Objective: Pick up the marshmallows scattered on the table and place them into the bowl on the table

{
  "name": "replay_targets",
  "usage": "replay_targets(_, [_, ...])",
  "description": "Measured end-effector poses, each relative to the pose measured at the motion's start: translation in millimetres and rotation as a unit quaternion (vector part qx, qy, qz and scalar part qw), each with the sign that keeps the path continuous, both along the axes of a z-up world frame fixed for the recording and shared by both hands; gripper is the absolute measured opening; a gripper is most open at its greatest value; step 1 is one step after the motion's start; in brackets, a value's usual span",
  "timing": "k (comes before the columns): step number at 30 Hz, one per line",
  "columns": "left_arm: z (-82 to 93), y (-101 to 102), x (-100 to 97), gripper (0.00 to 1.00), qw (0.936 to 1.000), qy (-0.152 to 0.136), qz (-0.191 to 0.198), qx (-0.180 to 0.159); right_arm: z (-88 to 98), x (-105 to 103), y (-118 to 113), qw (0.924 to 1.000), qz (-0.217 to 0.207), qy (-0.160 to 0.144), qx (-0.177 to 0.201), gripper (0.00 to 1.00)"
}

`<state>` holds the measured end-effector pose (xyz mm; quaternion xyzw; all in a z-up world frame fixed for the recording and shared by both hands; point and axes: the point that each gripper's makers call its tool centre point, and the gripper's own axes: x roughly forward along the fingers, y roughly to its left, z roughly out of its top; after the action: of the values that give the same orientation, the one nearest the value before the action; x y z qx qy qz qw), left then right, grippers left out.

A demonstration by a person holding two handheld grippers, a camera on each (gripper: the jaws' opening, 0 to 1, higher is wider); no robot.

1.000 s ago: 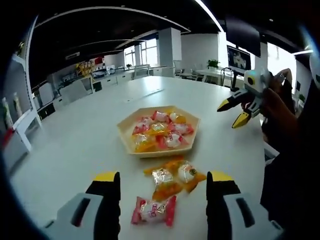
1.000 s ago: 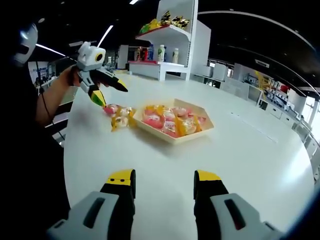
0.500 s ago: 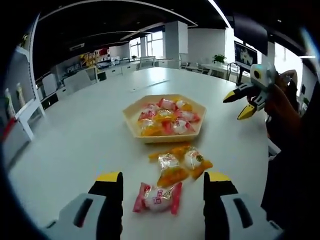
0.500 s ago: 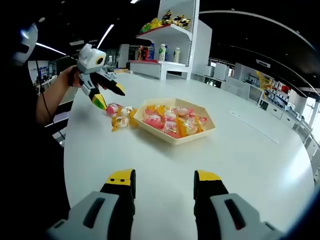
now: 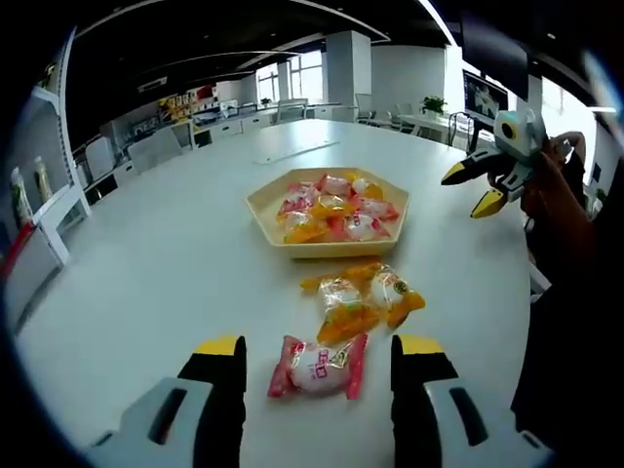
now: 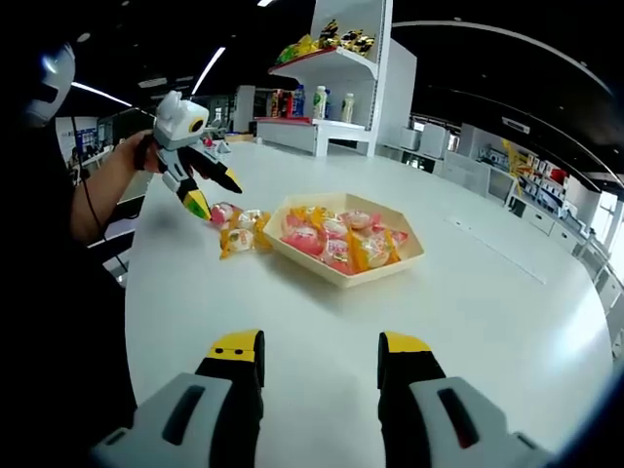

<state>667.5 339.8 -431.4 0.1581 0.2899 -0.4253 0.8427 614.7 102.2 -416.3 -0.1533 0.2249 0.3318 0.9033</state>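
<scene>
Left gripper (image 5: 317, 356) over pink marshmallow (image 5: 318, 367); jaws apart.
Right gripper (image 6: 320, 356) jaws apart above bare table (image 6: 507, 302); orange marshmallows (image 5: 363, 298) lie just beside filled bowl (image 5: 328, 213).

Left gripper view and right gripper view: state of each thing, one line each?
left gripper: jaws open, straddling the pink marshmallow, nothing held.
right gripper: jaws open, empty, over bare table.
pink marshmallow: wrapped, lying loose on the table between the left jaws.
orange marshmallows: wrapped, clustered on the table beside the bowl.
bowl: upright, holding a pile of wrapped marshmallows.
table: white, flat.
</scene>
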Motion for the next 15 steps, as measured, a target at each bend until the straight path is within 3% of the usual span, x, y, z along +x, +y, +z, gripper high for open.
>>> replay_targets(8, [-11.1, -0.3, 6.0, 0.54, 0.9999, 0.006, 0.011, -0.005, -3.8, -1.4, -1.1, 1.0, -0.001, 0.003, 0.0, 0.46])
replay_targets(15, [-15.3, -5.6, -0.5, 0.52, 0.9999, 0.013, 0.005, -0.01, -4.6, -2.8, -2.3, 1.0, -0.003, 0.003, 0.001, 0.46])
